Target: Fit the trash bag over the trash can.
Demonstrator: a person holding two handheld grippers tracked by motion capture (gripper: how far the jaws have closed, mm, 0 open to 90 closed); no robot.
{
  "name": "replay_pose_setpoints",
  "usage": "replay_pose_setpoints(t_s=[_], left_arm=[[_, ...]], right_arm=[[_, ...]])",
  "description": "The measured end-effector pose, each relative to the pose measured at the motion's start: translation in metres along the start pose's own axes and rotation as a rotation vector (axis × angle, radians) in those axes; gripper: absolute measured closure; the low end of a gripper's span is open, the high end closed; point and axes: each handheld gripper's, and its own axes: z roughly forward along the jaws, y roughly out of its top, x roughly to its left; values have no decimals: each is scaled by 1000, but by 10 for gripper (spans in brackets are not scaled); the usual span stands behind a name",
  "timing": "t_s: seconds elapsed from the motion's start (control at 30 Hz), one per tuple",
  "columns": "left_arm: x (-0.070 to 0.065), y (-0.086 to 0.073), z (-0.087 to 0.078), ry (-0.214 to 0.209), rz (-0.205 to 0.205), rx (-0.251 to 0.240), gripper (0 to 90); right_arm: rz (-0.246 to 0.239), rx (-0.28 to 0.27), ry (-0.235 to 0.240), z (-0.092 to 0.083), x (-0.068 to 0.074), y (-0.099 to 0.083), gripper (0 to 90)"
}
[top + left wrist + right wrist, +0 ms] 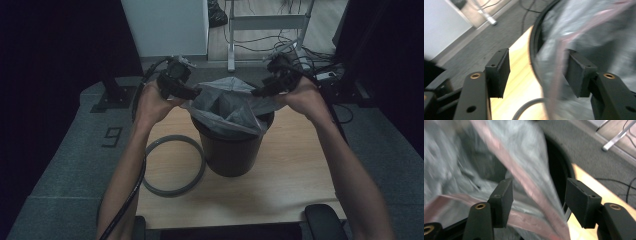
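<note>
You had the grey bag (227,107) seated in the dark bin (231,150) on the worktop (295,165). Both the left gripper (192,93) and right gripper (257,91) had jaws spread, pinching nothing. Folding its edge over the rim looked unfinished; the ring (175,165) lay beside the bin.

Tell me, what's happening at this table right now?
A person is fitting a grey plastic bag into a dark bin on the wooden table. The left gripper and right gripper sit at opposite sides of the bag's mouth, above the bin's rim. In both gripper views the jaws stand apart, with bag film between them but not clamped. A grey ring lies beside the bin.
</note>
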Motion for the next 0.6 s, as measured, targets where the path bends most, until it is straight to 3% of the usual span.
replay_pose_setpoints(t_s=[0.1, 0.2, 0.27, 0.4, 0.47, 0.6], left_arm=[[8, -6, 9, 8, -56, -2, 431], [14, -9, 13, -6, -80, 4, 439], [15, -9, 13, -39, -79, -4, 436], [13, -5, 7, -69, -57, -39, 399], [10, -2, 4, -61, -45, -49, 395], [9, 1, 2, -71, -35, -67, 432]], right_arm=[[-21, 41, 7, 8, 4, -21, 387], [-35, 63, -11, 8, 3, -38, 387], [-27, 48, -11, 4, -1, -44, 389], [-16, -18, -30, -7, -5, -40, 388], [-15, -57, -42, -10, -6, -35, 388], [-31, -84, -85, -11, -10, -27, 382]])
